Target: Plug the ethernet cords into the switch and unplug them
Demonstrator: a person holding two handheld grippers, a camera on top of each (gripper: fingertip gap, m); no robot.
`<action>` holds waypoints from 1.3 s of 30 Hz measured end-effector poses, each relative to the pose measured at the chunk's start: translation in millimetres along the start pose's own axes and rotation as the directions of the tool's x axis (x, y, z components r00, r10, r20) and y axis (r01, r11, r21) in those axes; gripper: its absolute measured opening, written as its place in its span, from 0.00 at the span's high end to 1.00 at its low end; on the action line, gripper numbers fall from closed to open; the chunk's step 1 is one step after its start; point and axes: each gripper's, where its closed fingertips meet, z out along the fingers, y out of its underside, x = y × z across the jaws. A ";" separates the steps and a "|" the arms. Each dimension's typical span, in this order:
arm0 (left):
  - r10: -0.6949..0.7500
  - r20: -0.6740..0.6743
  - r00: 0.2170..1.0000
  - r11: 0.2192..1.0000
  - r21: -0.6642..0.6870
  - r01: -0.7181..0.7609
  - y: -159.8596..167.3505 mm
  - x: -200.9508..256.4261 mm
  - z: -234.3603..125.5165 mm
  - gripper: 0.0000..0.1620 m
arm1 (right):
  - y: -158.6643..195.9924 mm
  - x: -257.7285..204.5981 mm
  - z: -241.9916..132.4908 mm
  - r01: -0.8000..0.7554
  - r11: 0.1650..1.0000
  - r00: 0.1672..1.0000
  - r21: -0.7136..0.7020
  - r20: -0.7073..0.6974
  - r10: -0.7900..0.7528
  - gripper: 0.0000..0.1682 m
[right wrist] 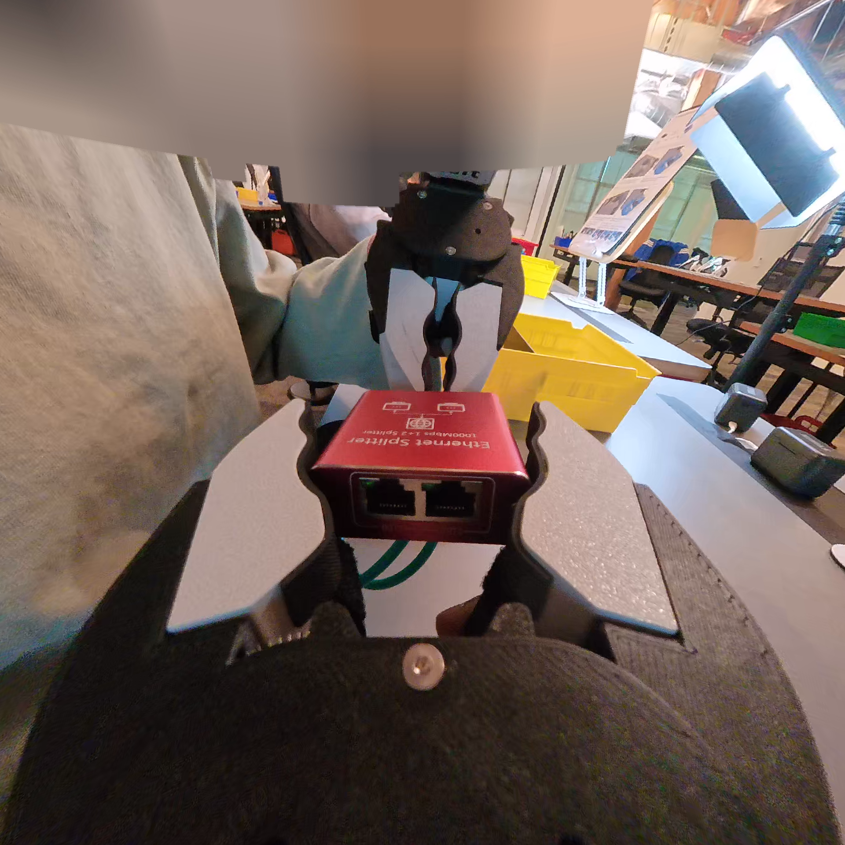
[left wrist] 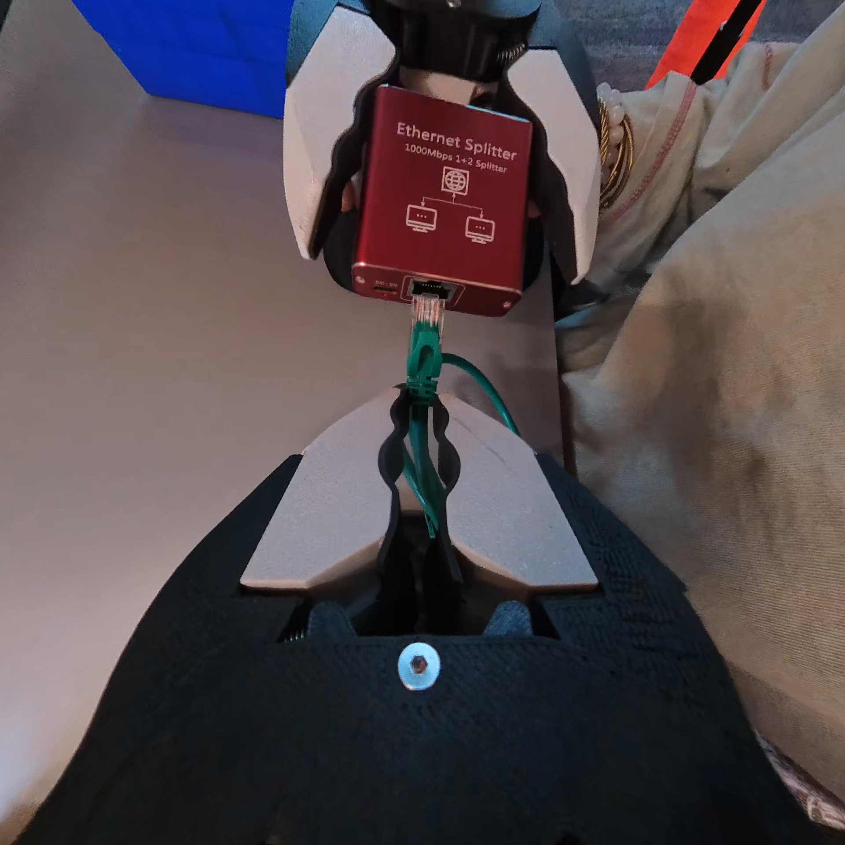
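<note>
The green ethernet cord's clear plug (left wrist: 426, 315), clamped in the left gripper (left wrist: 419, 402), is aimed lengthwise toward 12 o'clock, its tip at the single port of the red metal switch box (left wrist: 446, 192) clamped by the right gripper (left wrist: 441, 274).

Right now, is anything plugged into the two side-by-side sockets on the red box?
No, both sockets on the red box face the right-wrist camera and are empty.

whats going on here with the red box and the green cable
A person is working two handheld grippers. The right gripper clamps the red switch by its sides, above the table. The left gripper pinches the green ethernet cord just behind its plug, whose clear tip sits at the single port, only partly in. The two ports on the opposite face are empty.
</note>
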 end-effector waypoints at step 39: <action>0.068 0.018 0.998 0.996 -0.055 -0.066 5.3 -5.7 16.5 0.95 | 27.6 3.2 -3.2 -0.024 0.997 0.999 -0.078 0.022 0.025 0.47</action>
